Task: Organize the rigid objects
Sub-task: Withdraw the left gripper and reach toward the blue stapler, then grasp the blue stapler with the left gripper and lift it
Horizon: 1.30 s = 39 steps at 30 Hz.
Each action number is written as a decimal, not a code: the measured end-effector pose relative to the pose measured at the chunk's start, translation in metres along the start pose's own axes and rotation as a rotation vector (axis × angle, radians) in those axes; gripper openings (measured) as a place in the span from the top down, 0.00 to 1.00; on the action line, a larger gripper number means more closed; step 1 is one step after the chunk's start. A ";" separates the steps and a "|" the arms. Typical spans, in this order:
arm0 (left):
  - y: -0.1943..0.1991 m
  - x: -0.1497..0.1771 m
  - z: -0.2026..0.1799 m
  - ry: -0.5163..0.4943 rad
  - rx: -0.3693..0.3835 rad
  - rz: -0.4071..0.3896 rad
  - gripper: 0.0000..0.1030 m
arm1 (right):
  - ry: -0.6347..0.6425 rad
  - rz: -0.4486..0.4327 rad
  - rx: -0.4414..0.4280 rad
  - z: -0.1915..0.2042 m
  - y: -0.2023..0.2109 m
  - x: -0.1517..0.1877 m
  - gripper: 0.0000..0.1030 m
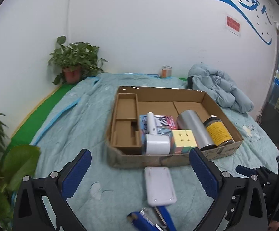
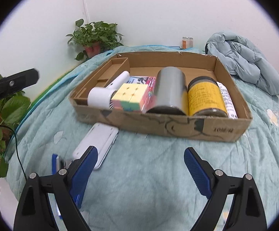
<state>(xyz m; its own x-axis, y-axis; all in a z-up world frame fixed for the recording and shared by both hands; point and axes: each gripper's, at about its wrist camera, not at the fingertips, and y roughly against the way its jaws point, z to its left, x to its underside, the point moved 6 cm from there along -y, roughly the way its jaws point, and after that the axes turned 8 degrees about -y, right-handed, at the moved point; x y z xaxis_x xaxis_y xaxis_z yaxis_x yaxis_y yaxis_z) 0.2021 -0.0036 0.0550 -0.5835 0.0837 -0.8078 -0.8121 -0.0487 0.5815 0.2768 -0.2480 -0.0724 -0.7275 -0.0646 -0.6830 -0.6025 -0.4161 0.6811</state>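
Brown cardboard makes the big flat box (image 2: 177, 129) that sits on a soft green-blue blanket (image 2: 158, 173). Inside it, along the near wall, many things lie side by side. At the left is a small white fan (image 2: 101, 96) with its handle pointing far. Next comes a pastel puzzle cube (image 2: 129, 96), resting on a flat picture pack (image 1: 163, 122). Then there is a silver can (image 2: 169, 88) lying on its side, touching a dark jar with a yellow label (image 2: 205, 98). A white tube (image 2: 226, 100) lies at the far right, against the jar.

Just outside the box, near its front wall, a flat white case (image 1: 159, 184) lies on the blanket. A blue stapler (image 1: 151, 219) lies nearer still, close to the case; it looks blurry.

Both grippers hang over the blanket, near side of the box. The left gripper (image 1: 139, 171) has its blue fingers (image 1: 77, 173) spread wide with nothing held; the white case lies below, between them. The right gripper (image 2: 140, 169) is spread wide too and holds nothing.

Far back, a potted plant (image 2: 94, 38) stands by the white wall, and a puffy blue jacket (image 2: 245, 61) lies at the far right.
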 end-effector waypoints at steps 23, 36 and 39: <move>-0.064 0.176 -0.029 0.297 0.291 0.482 0.12 | 0.033 0.308 -0.360 0.069 -0.011 0.101 0.13; -0.070 0.177 -0.037 0.254 0.332 0.503 0.47 | 0.019 0.352 -0.349 0.089 -0.050 0.109 0.60; -0.060 0.182 -0.050 0.242 0.354 0.520 0.47 | 0.023 0.357 -0.339 0.082 -0.041 0.115 0.61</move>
<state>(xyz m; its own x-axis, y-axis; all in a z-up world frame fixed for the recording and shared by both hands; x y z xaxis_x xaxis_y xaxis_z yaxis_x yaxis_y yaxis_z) 0.1438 -0.0348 -0.1316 -0.9169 -0.0901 -0.3889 -0.3969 0.3099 0.8640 0.1914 -0.1639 -0.1571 -0.8593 -0.2757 -0.4307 -0.1730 -0.6359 0.7522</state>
